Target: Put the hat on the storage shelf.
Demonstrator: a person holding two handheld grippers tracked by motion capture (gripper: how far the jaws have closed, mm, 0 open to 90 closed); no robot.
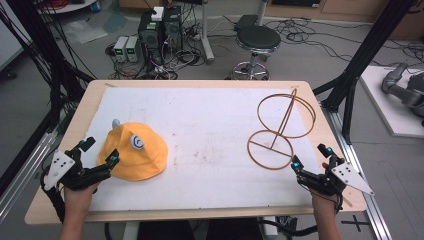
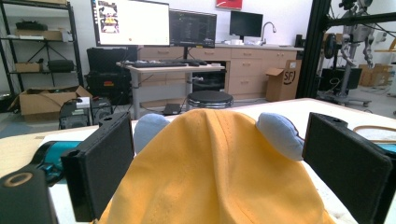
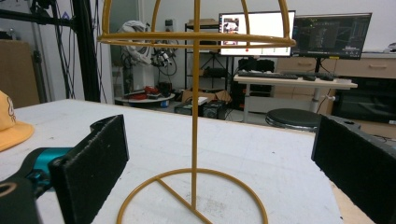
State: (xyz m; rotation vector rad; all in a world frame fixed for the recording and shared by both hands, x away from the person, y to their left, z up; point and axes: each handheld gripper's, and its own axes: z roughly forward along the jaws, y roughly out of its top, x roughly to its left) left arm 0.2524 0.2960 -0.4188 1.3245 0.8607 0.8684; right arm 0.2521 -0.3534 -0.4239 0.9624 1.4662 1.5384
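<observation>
Hat [image 1: 134,151], yellow, sits at table's [image 1: 210,85] near-left, right ahead of left gripper [image 1: 100,157], crown between its wide-apart jaws, pads not pressing. Right gripper [image 1: 310,164] released too, jaws straddling wire stand [image 1: 280,127] base at far right. Left hand is nearer the hat; stand well apart across the table.

left gripper [image 1: 100,156] jaws wide apart, right gripper [image 1: 310,160] likewise

The high view looks down on the whole surface [image 1: 200,115]; each tool view sits low, facing far, sharing the yellow hat [image 1: 134,150].
</observation>
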